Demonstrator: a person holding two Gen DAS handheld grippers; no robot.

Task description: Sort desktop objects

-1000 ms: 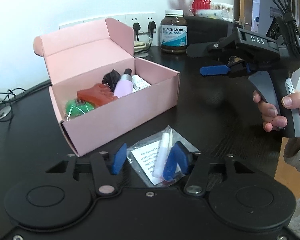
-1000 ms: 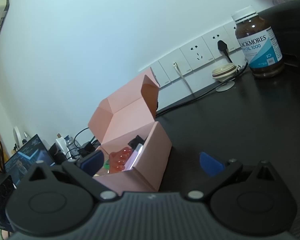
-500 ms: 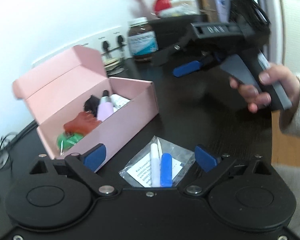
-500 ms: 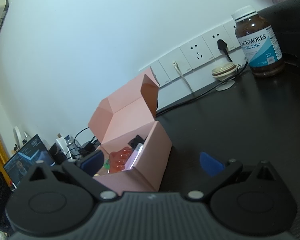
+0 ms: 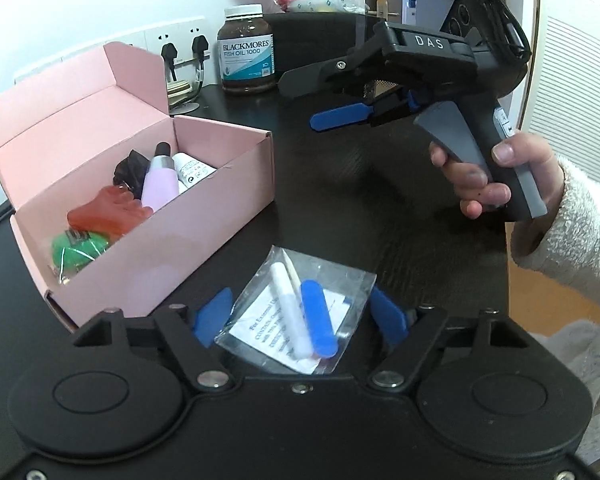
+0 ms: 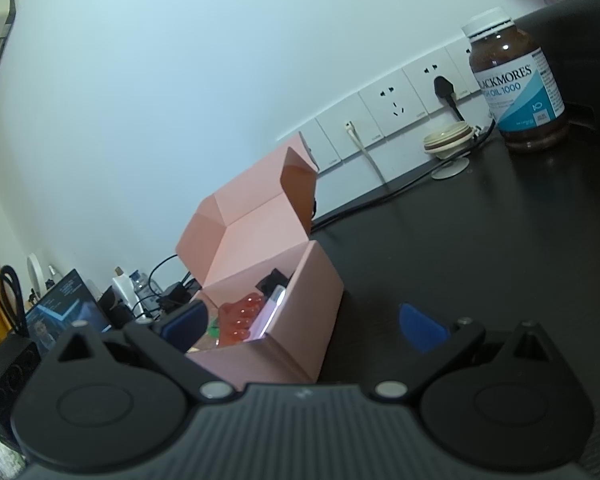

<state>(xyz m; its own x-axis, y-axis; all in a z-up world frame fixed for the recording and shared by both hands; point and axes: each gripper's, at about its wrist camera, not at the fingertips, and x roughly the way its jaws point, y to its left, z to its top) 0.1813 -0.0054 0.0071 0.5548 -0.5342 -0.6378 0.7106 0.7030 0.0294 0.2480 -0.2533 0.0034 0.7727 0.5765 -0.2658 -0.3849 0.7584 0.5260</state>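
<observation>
Item: clear pouch [image 5: 296, 316], light, limp, slippery; our left gripper [image 5: 300, 318], just narrowed, straddles its edges ungripped.

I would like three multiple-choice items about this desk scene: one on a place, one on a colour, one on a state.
1. Where does the clear plastic bag lie?
A. inside the pink box
B. on the dark table, between the fingers of the left hand-held gripper
C. on top of the brown bottle

2. What colour is the cap of the brown bottle?
A. white
B. red
C. green

3. In what state is the pink box?
A. closed
B. lying on its side
C. open, lid up, things inside

Answers:
1 B: the bag rests on the table, in front of the box, between the blue fingers of the left hand-held gripper.
2 A: the cap is white.
3 C: the lid stands raised and items show inside.
</observation>
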